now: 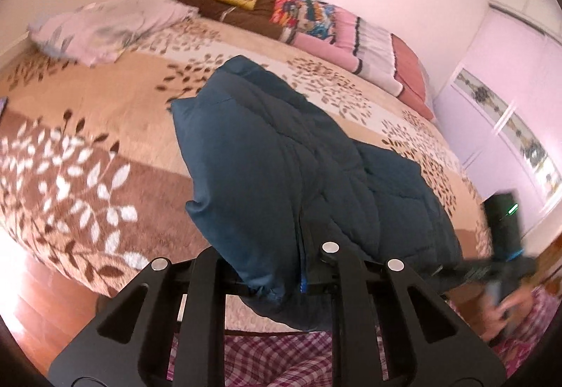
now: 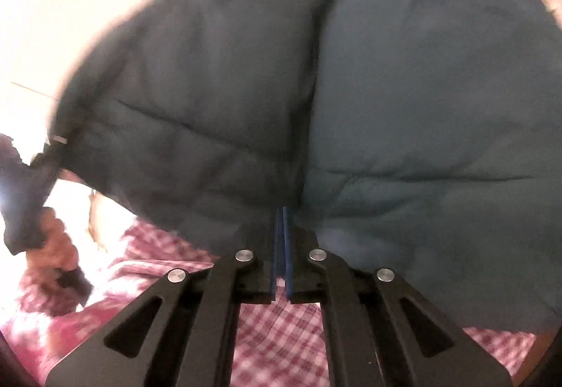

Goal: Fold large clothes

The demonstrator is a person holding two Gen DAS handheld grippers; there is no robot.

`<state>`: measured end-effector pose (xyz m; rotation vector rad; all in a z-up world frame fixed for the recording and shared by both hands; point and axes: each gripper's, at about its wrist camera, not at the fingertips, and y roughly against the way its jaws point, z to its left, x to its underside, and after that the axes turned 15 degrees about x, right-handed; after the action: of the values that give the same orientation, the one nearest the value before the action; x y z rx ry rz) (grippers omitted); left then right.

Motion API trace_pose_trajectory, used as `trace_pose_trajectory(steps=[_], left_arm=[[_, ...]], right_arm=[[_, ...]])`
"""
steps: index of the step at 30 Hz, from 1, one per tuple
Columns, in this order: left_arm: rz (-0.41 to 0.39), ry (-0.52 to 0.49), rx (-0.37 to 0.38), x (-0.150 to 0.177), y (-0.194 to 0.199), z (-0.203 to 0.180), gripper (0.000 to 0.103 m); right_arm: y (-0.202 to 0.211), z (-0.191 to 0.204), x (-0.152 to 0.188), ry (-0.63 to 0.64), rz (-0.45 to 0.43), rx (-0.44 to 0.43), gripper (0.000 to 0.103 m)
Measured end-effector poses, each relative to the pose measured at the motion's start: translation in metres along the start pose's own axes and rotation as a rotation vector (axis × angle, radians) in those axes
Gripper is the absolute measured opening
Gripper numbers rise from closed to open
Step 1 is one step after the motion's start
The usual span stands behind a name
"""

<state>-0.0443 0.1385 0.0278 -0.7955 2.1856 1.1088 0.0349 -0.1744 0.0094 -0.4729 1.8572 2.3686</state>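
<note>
A dark teal quilted jacket (image 1: 298,155) lies across the bed, its near end lifted off the bed edge. My left gripper (image 1: 281,285) is shut on the jacket's near edge; the fabric bunches between the jaws and hides the fingertips. In the right wrist view the jacket (image 2: 386,88) fills most of the frame. My right gripper (image 2: 282,221) is shut on the jacket's hem, blue pads pressed together on the fabric. The right gripper also shows at the right edge of the left wrist view (image 1: 505,264).
The bed has a tan and brown leaf-pattern blanket (image 1: 87,113). A lilac pillow (image 1: 105,25) lies at the far left, with folded blankets and cushions (image 1: 316,21) along the wall. A wardrobe (image 1: 509,127) stands right. The person's plaid clothing (image 2: 277,334) is below.
</note>
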Motion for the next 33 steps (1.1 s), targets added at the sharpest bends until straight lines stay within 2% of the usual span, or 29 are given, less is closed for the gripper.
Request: trace_pose_trajectory(steps=[3, 6, 8, 12, 16, 19, 21, 24, 27, 29, 33], left_arm=[[-0.003, -0.051, 0.007, -0.005, 0.003, -0.018, 0.015], [-0.004, -0.111, 0.021, -0.010, 0.006, -0.038, 0.015], [0.000, -0.171, 0.034, -0.014, 0.007, -0.058, 0.015], [0.016, -0.283, 0.083, -0.021, 0.004, -0.103, 0.015], [0.046, -0.381, 0.140, -0.024, -0.007, -0.147, 0.015], [0.095, -0.485, 0.208, -0.020, -0.026, -0.187, 0.015], [0.130, -0.555, 0.242, -0.015, -0.041, -0.212, 0.015], [0.213, -0.667, 0.320, 0.003, -0.074, -0.254, 0.015], [0.294, -0.738, 0.368, 0.025, -0.104, -0.281, 0.015], [0.351, -0.760, 0.391, 0.041, -0.128, -0.292, 0.015], [0.429, -0.736, 0.407, 0.063, -0.159, -0.302, 0.014]], right_arm=[[0.037, -0.048, 0.003, -0.116, -0.094, 0.056, 0.004], [0.047, -0.095, 0.014, -0.216, -0.108, 0.108, 0.004], [0.039, -0.119, 0.022, -0.274, -0.092, 0.109, 0.004], [-0.002, -0.139, 0.019, -0.313, -0.011, 0.048, 0.004], [-0.021, -0.131, 0.010, -0.292, -0.016, 0.018, 0.003], [-0.024, -0.141, 0.009, -0.281, -0.020, -0.018, 0.003], [-0.031, -0.150, 0.009, -0.303, -0.019, -0.072, 0.003], [-0.035, -0.170, 0.020, -0.336, -0.018, -0.128, 0.003], [-0.040, -0.179, 0.023, -0.357, -0.016, -0.176, 0.003], [-0.044, -0.187, 0.022, -0.368, -0.015, -0.206, 0.003], [-0.055, -0.205, 0.027, -0.421, -0.003, -0.298, 0.000]])
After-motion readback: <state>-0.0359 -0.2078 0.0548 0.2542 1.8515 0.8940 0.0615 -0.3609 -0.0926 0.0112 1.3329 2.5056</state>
